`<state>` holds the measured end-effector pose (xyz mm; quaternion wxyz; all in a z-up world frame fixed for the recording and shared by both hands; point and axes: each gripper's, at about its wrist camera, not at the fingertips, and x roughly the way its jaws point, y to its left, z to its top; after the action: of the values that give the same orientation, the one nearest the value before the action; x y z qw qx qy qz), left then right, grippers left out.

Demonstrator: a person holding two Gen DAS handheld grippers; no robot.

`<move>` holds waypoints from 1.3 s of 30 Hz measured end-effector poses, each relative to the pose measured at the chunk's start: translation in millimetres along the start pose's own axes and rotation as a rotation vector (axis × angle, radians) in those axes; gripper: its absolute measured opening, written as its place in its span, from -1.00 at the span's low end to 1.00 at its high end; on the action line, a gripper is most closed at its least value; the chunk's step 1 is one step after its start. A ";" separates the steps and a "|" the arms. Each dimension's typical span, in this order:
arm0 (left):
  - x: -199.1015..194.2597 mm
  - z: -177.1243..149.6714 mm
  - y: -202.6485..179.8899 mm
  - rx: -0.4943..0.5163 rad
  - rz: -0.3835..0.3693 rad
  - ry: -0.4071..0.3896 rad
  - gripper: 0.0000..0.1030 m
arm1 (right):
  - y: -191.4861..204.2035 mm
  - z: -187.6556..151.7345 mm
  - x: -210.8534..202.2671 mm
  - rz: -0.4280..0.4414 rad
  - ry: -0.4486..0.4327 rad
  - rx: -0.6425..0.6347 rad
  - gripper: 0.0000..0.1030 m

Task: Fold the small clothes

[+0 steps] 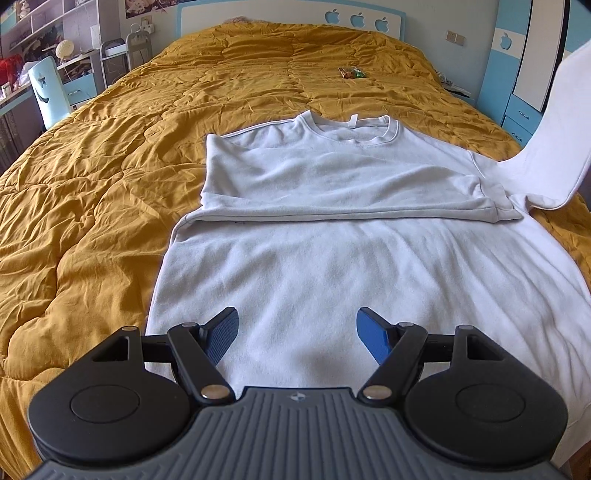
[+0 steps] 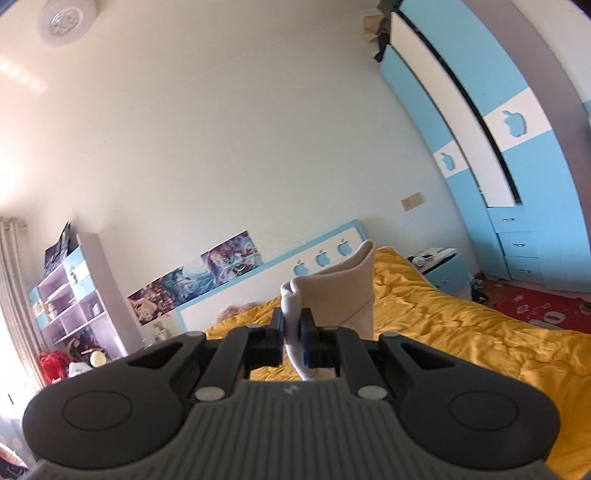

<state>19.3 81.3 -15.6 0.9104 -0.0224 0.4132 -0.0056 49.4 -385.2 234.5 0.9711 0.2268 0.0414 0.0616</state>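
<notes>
A white sweatshirt (image 1: 314,258) lies flat on the yellow quilt (image 1: 110,166), collar at the far end. Its left sleeve (image 1: 351,199) is folded across the chest. Its right sleeve (image 1: 554,140) rises off the bed toward the upper right. My left gripper (image 1: 297,332) is open and empty, low over the shirt's lower body. My right gripper (image 2: 291,332) is shut on the right sleeve (image 2: 332,291) and holds it up in the air above the bed, tilted toward the wall.
A small snack packet (image 1: 352,72) lies far up the quilt. A headboard (image 1: 291,11) stands behind, a blue chair (image 1: 48,92) and shelves at the left, a blue wardrobe (image 2: 517,166) and nightstand (image 2: 443,269) at the right.
</notes>
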 end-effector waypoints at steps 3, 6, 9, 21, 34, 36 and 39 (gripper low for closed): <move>-5.6 -3.8 12.1 -0.028 -0.009 -0.010 0.66 | 47.8 -17.1 23.7 0.054 0.049 -0.045 -0.94; -11.2 -6.4 22.6 -0.060 -0.021 -0.012 0.66 | 94.9 -44.5 50.6 0.088 0.118 -0.119 -0.94; -17.6 -9.7 32.8 -0.078 -0.026 -0.026 0.66 | 134.0 -80.0 75.3 0.122 0.197 -0.151 -0.94; -26.5 -29.2 72.5 -0.154 0.002 -0.016 0.66 | 236.5 -272.0 146.4 0.140 0.471 -0.425 -0.95; -34.3 -51.4 87.3 -0.165 -0.005 -0.035 0.66 | 208.8 -293.3 75.5 0.311 0.636 -0.415 -0.51; -32.9 -48.1 83.2 -0.160 -0.025 -0.037 0.66 | 193.4 -260.6 40.8 0.302 0.588 -0.426 -0.27; -29.8 -44.1 76.6 -0.151 -0.048 -0.040 0.66 | 178.3 -216.3 -5.1 0.275 0.518 -0.441 0.28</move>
<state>-34.1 157.1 -25.6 0.9138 -0.1010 0.3933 0.0045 3.0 -133.1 120.9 0.9367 -0.0076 0.2406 0.2544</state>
